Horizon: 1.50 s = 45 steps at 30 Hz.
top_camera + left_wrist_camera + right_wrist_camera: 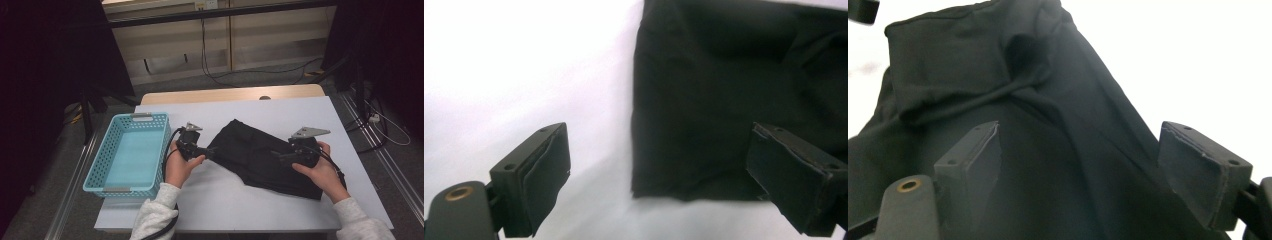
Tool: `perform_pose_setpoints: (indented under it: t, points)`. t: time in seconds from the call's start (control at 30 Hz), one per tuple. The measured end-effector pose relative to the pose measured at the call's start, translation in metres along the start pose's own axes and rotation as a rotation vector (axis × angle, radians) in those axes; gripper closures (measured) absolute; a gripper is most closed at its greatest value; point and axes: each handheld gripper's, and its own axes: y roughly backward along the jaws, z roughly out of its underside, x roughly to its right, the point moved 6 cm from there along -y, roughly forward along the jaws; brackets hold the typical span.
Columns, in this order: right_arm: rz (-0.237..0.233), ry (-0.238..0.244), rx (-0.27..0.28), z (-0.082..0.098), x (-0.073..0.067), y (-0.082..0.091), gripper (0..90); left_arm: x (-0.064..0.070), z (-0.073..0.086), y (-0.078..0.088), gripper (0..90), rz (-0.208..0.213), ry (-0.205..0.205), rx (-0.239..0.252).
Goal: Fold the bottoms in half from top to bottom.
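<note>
two grippers flank a black folded cloth garment lying on the white table, right of the light blue perforated plastic basket. left gripper, jaws apart, sits at the garment's left end; right gripper, jaws apart, hovers over its right part, gripping nothing.

Bright table, dark room around it

In the high view the white table is evenly lit, both far corners black; both gripper views blow it out to glare, and the black cloth looks soft, slightly blurred.
</note>
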Motion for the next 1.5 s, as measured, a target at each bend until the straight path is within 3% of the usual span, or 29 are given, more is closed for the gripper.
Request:
perform_pose_setpoints:
  t: [0.13, 0.33, 0.4, 0.5, 0.6, 0.8, 1.23, 1.37, 1.43, 1.5]
  points:
    - [-0.016, 0.015, -0.003, -0.009, -0.006, -0.012, 16.8, -0.002, 0.006, 0.002, 10.2, -0.006, 0.008, -0.007]
    - [-0.039, 0.001, 0.008, -0.021, -0.009, -0.028, 16.9, -0.003, 0.015, 0.003, 9.0, -0.015, 0.009, -0.012]
    - [-0.040, -0.005, 0.008, -0.024, -0.009, -0.033, 16.9, -0.003, 0.017, 0.003, 8.6, -0.024, -0.010, -0.018]
    - [-0.049, -0.008, 0.008, -0.026, -0.009, -0.038, 16.8, -0.001, 0.021, 0.001, 7.9, -0.011, 0.012, -0.017]
    - [-0.052, -0.007, 0.008, -0.028, -0.010, -0.041, 16.8, -0.002, 0.024, 0.002, 7.3, -0.010, -0.018, -0.042]
    - [-0.056, -0.009, 0.010, -0.031, -0.010, -0.048, 19.1, -0.002, 0.024, 0.002, 6.9, -0.010, -0.015, -0.039]
    - [-0.075, 0.003, 0.016, -0.044, -0.022, -0.073, 28.0, -0.003, 0.025, 0.005, 6.9, -0.023, -0.012, -0.026]
    - [-0.071, -0.002, -0.009, -0.045, -0.022, -0.086, 36.6, -0.002, 0.026, 0.004, 6.9, -0.022, -0.012, -0.028]
    - [-0.081, -0.007, -0.016, -0.044, -0.024, -0.089, 49.2, -0.003, 0.027, 0.004, 6.9, -0.021, -0.012, -0.034]
    - [-0.081, -0.010, -0.022, -0.043, -0.022, -0.090, 54.5, -0.003, 0.028, 0.003, 6.9, -0.023, -0.009, -0.029]
